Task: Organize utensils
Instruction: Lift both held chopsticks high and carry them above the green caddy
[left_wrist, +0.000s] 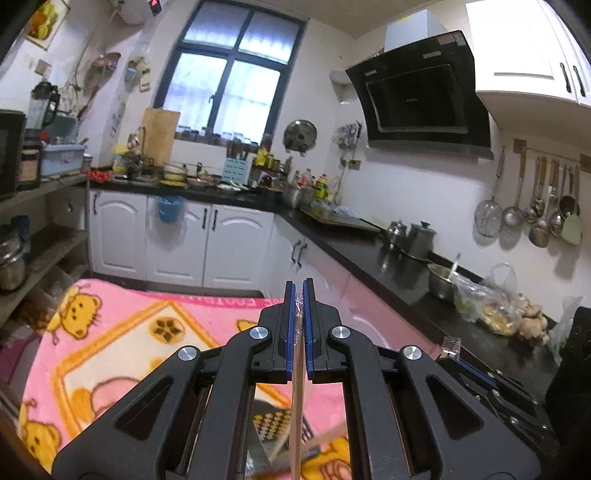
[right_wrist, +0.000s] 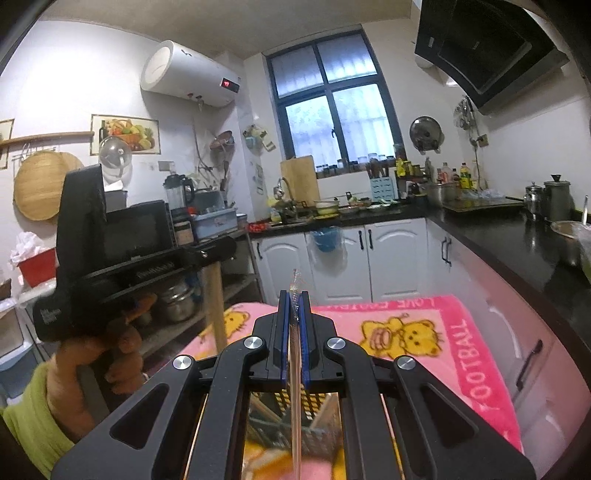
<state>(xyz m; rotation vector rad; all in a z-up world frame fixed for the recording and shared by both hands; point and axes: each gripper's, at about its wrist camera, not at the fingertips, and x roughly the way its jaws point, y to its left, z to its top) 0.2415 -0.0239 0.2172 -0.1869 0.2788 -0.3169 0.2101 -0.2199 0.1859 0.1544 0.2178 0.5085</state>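
My left gripper (left_wrist: 300, 286) is shut on a thin wooden utensil (left_wrist: 297, 387) that hangs down between its blue pads, with a bit of clear wrap at the tips. The right wrist view shows the left gripper (right_wrist: 225, 246) from the side in a gloved hand, the wooden utensil (right_wrist: 215, 306) dangling from it. My right gripper (right_wrist: 294, 293) is shut on a thin clear stick-like piece (right_wrist: 295, 281) that pokes above the tips; what it is I cannot tell. Below both stands a metal mesh utensil holder (left_wrist: 273, 424) (right_wrist: 314, 410) on a pink cartoon blanket (left_wrist: 129, 332) (right_wrist: 461, 332). The right gripper (left_wrist: 454, 360) shows at the right edge.
A black L-shaped countertop (left_wrist: 369, 254) runs along the right with pots, a steel bowl (left_wrist: 441, 284) and bags of food (left_wrist: 491, 310). Ladles hang on the wall (left_wrist: 539, 206). Open shelves (left_wrist: 48, 243) and a microwave (right_wrist: 136, 229) stand on the left.
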